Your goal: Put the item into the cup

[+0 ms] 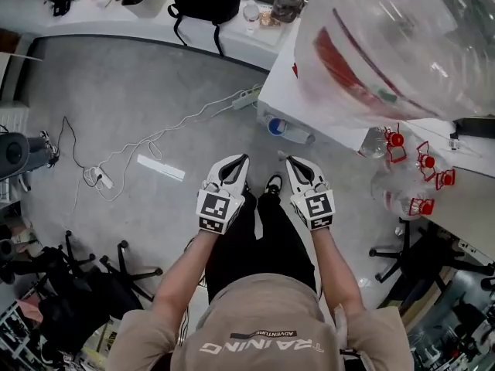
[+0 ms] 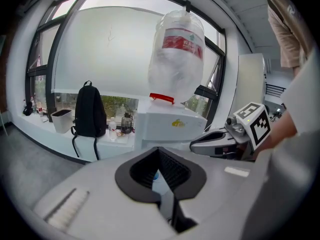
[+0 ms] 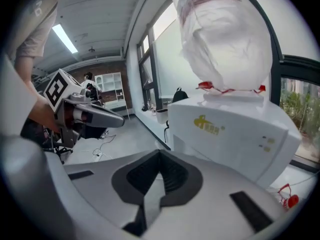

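No cup and no item to put in one shows in any view. In the head view my left gripper (image 1: 238, 163) and right gripper (image 1: 294, 163) are held side by side at waist height above the grey floor, pointing at a white water dispenser (image 1: 298, 103). Both look shut, with nothing between the jaws. The left gripper view shows its own gripper (image 2: 159, 152) closed, with the right gripper (image 2: 197, 146) beside it. In the right gripper view its own gripper (image 3: 160, 155) is closed too, and the left gripper (image 3: 117, 120) hangs to the left.
The dispenser (image 2: 167, 126) carries a large clear upturned bottle (image 1: 402, 37). Empty bottles with red caps (image 1: 406, 168) lie at its right. A small bottle (image 1: 288, 131) and a power strip (image 1: 247, 97) lie on the floor. A black backpack (image 2: 89, 116) leans on the window ledge. Office chairs (image 1: 100, 273) stand behind.
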Available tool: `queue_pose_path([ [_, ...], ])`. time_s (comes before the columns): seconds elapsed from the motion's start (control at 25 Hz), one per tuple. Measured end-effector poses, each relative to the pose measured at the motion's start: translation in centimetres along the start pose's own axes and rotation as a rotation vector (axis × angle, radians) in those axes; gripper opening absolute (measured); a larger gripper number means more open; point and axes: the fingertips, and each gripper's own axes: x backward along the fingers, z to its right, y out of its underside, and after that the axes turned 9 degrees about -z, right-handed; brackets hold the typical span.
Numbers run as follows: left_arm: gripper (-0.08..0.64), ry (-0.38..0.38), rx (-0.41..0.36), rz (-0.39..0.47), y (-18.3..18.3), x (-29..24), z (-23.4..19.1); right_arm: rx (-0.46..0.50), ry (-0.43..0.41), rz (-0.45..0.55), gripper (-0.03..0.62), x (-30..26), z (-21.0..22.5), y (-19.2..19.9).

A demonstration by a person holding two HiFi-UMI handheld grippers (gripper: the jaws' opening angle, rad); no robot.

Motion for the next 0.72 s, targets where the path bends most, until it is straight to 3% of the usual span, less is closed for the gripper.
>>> queue_pose_path([
  [0.44,0.008,0.014,0.006,-0.032,5.9,-7.0,-4.1,-0.033,0.059,-0.039,0.011,-9.7,2.6,6.4],
  [0.72,0.008,0.036,0.009,-0.066,9.1,-9.7,-5.4,-0.048,0.084,-0.044,0.011,-13.6,4.3,8.0],
])
